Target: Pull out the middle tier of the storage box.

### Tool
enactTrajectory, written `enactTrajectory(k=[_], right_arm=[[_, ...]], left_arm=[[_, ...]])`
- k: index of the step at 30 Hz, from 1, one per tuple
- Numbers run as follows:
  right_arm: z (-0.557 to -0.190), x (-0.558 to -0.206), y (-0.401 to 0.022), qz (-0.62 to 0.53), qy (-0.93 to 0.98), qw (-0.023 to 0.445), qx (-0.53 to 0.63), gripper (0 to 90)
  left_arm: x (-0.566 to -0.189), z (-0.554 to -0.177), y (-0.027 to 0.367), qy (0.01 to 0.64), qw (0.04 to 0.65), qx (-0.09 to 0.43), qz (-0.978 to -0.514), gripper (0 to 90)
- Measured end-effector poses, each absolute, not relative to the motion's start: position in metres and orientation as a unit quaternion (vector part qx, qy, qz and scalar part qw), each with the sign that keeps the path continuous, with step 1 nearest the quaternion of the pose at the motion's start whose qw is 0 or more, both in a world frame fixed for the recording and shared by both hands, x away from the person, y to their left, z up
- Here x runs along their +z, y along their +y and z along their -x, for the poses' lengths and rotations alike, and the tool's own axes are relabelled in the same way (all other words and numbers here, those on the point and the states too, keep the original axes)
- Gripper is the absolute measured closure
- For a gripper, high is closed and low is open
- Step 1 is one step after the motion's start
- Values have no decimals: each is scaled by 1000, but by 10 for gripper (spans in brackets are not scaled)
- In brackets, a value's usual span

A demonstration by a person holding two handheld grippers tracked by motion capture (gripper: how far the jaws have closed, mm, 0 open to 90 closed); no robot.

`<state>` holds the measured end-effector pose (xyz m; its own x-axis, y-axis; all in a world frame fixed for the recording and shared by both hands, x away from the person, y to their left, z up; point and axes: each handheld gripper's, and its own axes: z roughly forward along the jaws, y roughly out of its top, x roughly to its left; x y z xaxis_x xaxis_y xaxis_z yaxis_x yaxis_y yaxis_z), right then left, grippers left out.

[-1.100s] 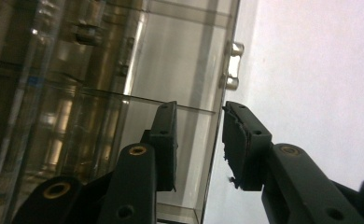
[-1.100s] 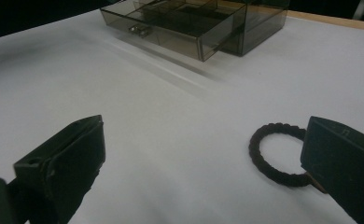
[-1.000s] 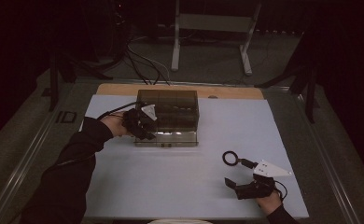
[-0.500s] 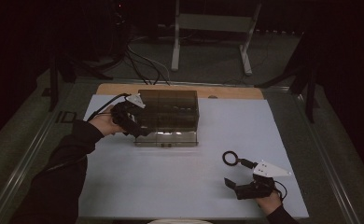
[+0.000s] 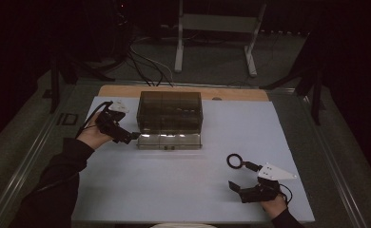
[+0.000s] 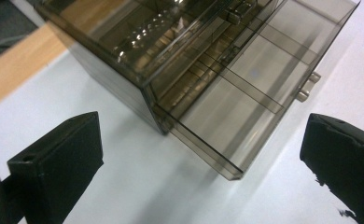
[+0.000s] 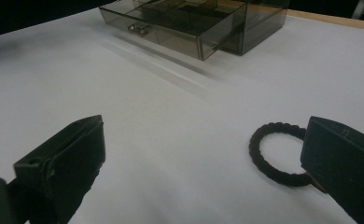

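A smoky see-through drawer box (image 5: 169, 111) stands at the middle back of the white table. Its bottom drawer (image 5: 169, 141) is pulled out a little; in the left gripper view the drawer (image 6: 245, 93) shows bare compartments and a small front handle. My left gripper (image 5: 129, 136) hovers just left of the box's front corner. Its jaws have just been opening, and in its own view the left gripper (image 6: 201, 137) is open with nothing between the jaws. A black hair tie (image 5: 234, 161) lies at the front right. My right gripper (image 5: 237, 189) rests open just in front of it, with the hair tie (image 7: 255, 151) beside its right jaw.
The white mat (image 5: 183, 190) covers the table, with a wooden strip (image 5: 126, 90) along the back edge. Beyond the table are cables and a metal stand (image 5: 212, 23) on the dark floor.
My left gripper has pulled away leftward from the box's front left corner and its jaws have spread wide. The right gripper and hair tie have not moved.
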<state>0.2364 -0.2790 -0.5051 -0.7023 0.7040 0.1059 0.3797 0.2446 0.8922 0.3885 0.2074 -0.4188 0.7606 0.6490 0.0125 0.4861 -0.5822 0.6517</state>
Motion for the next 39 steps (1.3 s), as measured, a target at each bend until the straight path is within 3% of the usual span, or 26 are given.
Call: enactTrajectory(k=[16,39], right_arm=[[-237,-505,-278,-350,774,161,502,0],[-236,-506,-277,-347,777,162,500,0]], left_arm=[[-454,-341,223,373,374,145,-836,6],[-503,-285,212,400,382,183,-813,7]])
